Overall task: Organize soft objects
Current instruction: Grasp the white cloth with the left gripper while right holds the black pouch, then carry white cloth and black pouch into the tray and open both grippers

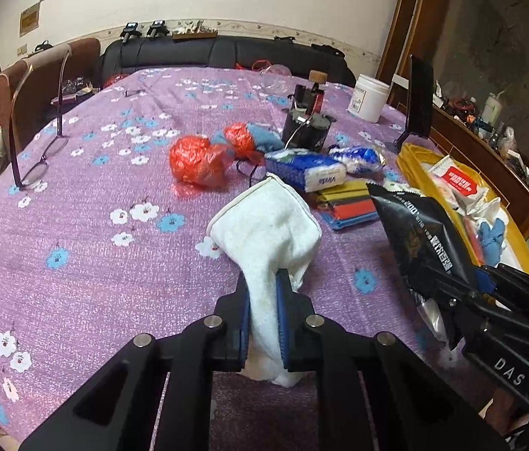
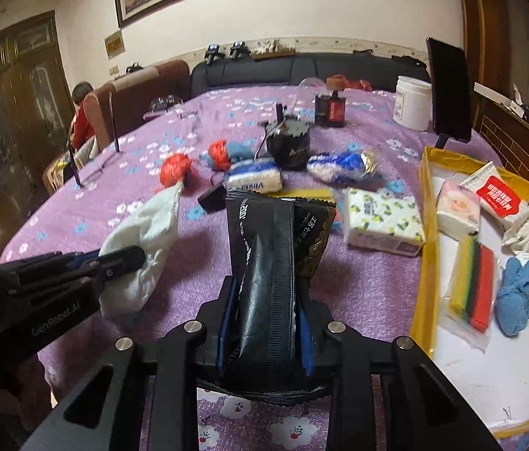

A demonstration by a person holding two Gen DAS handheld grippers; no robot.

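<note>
Soft objects lie scattered over a table (image 1: 76, 195) under a purple flowered cloth, with two of them lifted at once. The left gripper (image 1: 262, 312) pinches a white towel (image 1: 264, 225), its jaws pressed tight on a bunched corner while the rest of the cloth droops toward the table. The right gripper (image 2: 266, 323) squeezes a black foil packet (image 2: 272, 255) low on its body, and the packet stands up between the jaws, bulging above them.

A yellow-rimmed tray (image 2: 424, 248) at the right already holds a blue glove (image 2: 520, 293), coloured sponges (image 2: 471, 285) and tissue packs (image 2: 456, 210).

The risks look plain enough. Slick foil may slide out of the jaws if the packet tips on its way to the tray, since the grip sits near one end. The towel's hanging edge could drag across the red plastic bundle (image 1: 197, 161) or the tissue pack (image 2: 384, 221) lying just short of the tray and shove them aside. Both grippers sit near each other, so crossing paths could knock one load loose.
</note>
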